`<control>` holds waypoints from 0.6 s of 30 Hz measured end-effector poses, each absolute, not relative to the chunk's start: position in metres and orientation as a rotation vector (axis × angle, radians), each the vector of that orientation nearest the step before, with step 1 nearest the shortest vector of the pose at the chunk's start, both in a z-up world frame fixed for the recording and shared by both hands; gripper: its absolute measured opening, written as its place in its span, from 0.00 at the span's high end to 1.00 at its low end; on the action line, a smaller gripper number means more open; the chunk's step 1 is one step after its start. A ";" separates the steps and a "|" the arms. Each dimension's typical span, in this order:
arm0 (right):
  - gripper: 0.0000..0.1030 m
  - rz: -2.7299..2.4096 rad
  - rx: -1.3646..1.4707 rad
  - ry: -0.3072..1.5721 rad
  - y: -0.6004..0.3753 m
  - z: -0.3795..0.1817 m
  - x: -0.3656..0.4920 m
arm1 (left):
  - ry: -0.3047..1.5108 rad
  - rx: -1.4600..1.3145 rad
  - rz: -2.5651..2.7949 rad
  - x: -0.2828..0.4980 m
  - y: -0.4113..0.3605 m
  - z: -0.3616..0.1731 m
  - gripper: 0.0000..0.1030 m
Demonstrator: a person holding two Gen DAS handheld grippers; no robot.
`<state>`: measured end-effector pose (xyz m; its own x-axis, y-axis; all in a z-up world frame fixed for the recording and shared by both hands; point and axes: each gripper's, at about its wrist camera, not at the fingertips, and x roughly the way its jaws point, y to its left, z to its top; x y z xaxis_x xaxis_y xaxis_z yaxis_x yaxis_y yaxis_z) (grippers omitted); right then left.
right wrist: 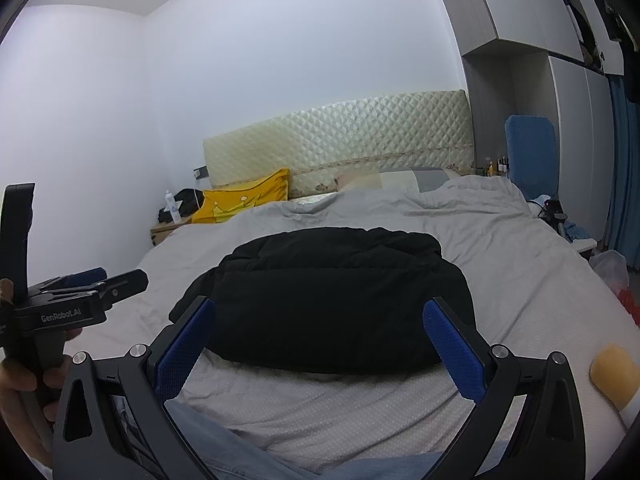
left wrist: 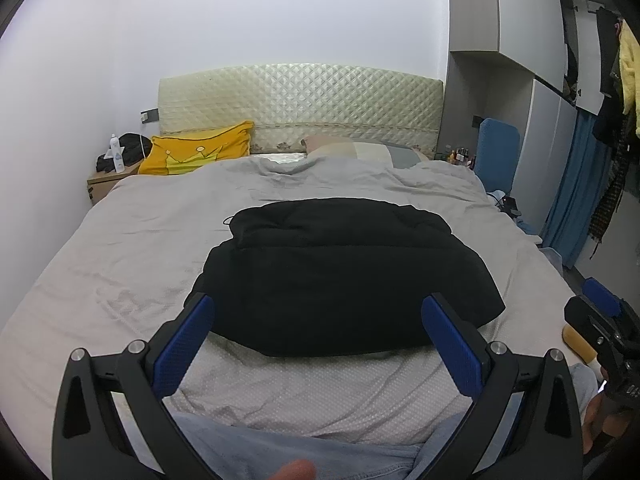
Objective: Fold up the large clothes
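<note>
A black padded jacket (left wrist: 344,276) lies folded into a thick bundle on the grey bed (left wrist: 132,248); it also shows in the right wrist view (right wrist: 332,300). My left gripper (left wrist: 318,312) is open and empty, held above the near edge of the bed just short of the jacket. My right gripper (right wrist: 320,312) is open and empty too, in the same stance beside it. The left gripper's body shows at the left of the right wrist view (right wrist: 76,300), and the right gripper's body at the right edge of the left wrist view (left wrist: 600,328).
A quilted headboard (left wrist: 300,104) and a yellow pillow (left wrist: 196,152) stand at the far end. A nightstand (left wrist: 108,180) with a bottle is at far left. A blue chair (left wrist: 498,152) and wardrobes (left wrist: 552,120) line the right side. A yellow object (right wrist: 616,376) lies at near right.
</note>
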<state>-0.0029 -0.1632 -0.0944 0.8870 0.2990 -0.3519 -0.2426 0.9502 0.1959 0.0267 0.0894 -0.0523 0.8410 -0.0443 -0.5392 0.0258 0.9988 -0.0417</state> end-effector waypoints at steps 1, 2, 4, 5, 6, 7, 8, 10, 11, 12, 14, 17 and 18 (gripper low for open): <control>0.00 0.281 0.149 0.387 -0.164 -0.094 -0.003 | 0.571 -0.034 -0.037 0.026 0.089 -0.052 0.00; 0.00 0.280 0.148 0.385 -0.164 -0.094 -0.004 | 0.570 -0.034 -0.037 0.026 0.090 -0.052 0.00; 0.00 0.280 0.146 0.381 -0.163 -0.094 -0.005 | 0.558 -0.033 -0.021 0.024 0.090 -0.051 0.00; 0.00 0.275 0.146 0.383 -0.163 -0.095 -0.005 | 0.550 -0.033 -0.016 0.024 0.092 -0.049 0.00; 0.00 0.270 0.147 0.389 -0.163 -0.096 -0.004 | 0.544 -0.032 -0.014 0.022 0.092 -0.048 0.00; 0.00 0.273 0.149 0.392 -0.163 -0.097 -0.003 | 0.544 -0.034 -0.019 0.022 0.093 -0.047 0.00; 0.00 0.273 0.150 0.394 -0.163 -0.097 -0.003 | 0.546 -0.039 -0.025 0.022 0.094 -0.047 0.00; 0.00 0.268 0.146 0.393 -0.163 -0.096 -0.003 | 0.553 -0.042 -0.028 0.023 0.095 -0.048 0.00; 0.00 0.269 0.145 0.393 -0.163 -0.096 -0.003 | 0.557 -0.041 -0.029 0.024 0.095 -0.048 0.00; 0.00 0.269 0.144 0.391 -0.163 -0.096 -0.003 | 0.561 -0.041 -0.031 0.024 0.095 -0.049 0.00; 0.00 0.267 0.137 0.390 -0.162 -0.096 -0.003 | 0.567 -0.046 -0.035 0.026 0.096 -0.049 0.00; 0.00 0.264 0.135 0.393 -0.161 -0.096 -0.004 | 0.569 -0.043 -0.030 0.027 0.096 -0.050 0.00; 0.00 0.266 0.136 0.391 -0.160 -0.096 -0.005 | 0.572 -0.044 -0.033 0.027 0.096 -0.051 0.00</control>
<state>-0.0050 -0.1600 -0.0958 0.8903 0.2813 -0.3581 -0.2293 0.9564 0.1811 0.0272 0.0959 -0.0509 0.8405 -0.0432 -0.5400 0.0186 0.9985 -0.0509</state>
